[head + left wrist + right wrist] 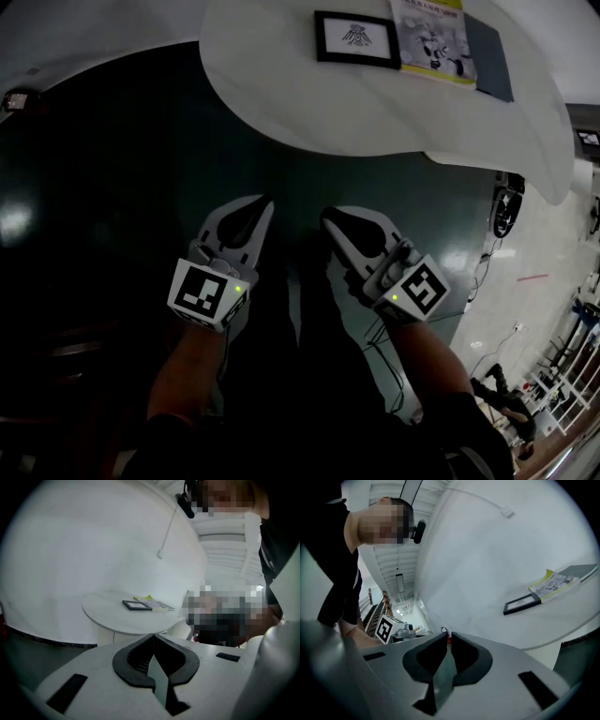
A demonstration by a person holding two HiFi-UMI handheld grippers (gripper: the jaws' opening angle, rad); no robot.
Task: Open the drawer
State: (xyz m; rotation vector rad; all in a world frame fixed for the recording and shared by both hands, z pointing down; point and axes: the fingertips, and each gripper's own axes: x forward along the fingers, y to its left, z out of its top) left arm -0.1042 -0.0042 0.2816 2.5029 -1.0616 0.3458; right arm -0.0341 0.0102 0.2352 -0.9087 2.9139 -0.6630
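No drawer shows in any view. In the head view my left gripper [268,201] and right gripper [325,217] hang side by side over a dark floor, a short way in front of a white round table [281,84]. Both point toward the table. In the left gripper view the left gripper [153,636] has its dark jaws closed tip to tip, empty. The right gripper [447,634] in its own view is likewise shut with nothing between its jaws.
On the table lie a black picture frame [356,38], a yellow-edged booklet [427,37] and a dark notebook [489,58]. The frame [137,605] and booklet [152,603] also show ahead of the left gripper. A black device [506,211] and cables sit on the floor at right.
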